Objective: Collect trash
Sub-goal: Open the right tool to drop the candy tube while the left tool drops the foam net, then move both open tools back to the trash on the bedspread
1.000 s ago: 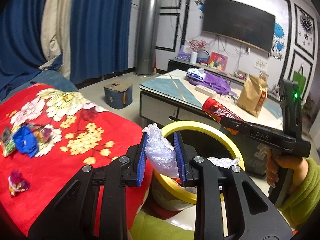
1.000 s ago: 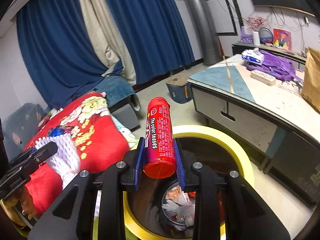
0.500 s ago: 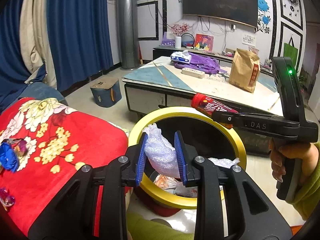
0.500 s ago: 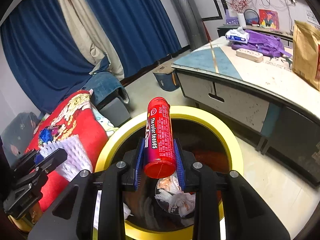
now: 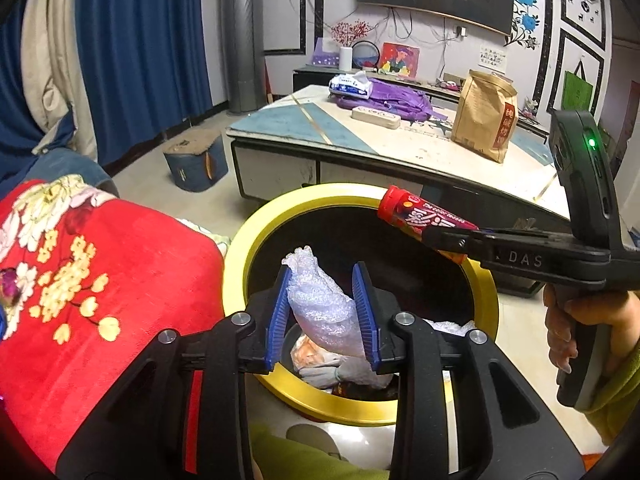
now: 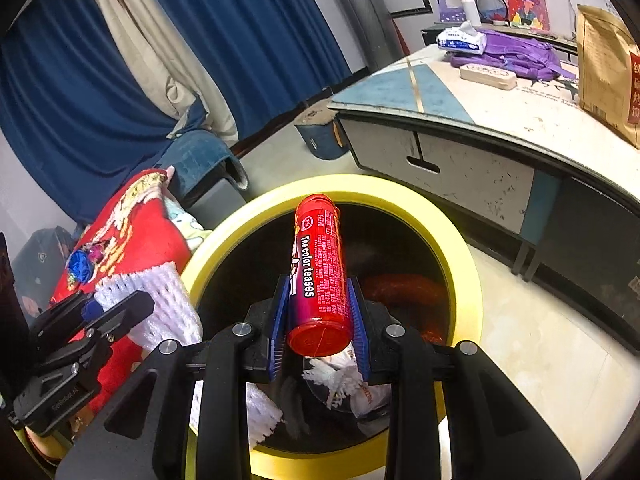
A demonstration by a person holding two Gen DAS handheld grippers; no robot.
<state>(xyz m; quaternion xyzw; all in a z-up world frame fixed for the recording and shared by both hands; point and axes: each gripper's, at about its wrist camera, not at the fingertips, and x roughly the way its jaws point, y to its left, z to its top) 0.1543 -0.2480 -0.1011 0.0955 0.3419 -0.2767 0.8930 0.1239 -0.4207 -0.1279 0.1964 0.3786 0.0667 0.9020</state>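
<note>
Hovering over yellow-rimmed bin [image 5: 240, 248]: left gripper [image 5: 322, 316] easing apart around foam wrap [image 5: 320, 308]; right gripper [image 6: 320, 312] clamped on red tube [image 6: 320, 264].

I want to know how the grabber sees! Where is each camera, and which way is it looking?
Left wrist: sits on the left gripper, looking down into the yellow-rimmed bin; foam wrap lies between its opening jaws; the right gripper and hand show.
Right wrist: sits on the right gripper, facing the same bin, gripping a red tube; the left gripper shows.
Shared: bin, red blanket, coffee table.
</note>
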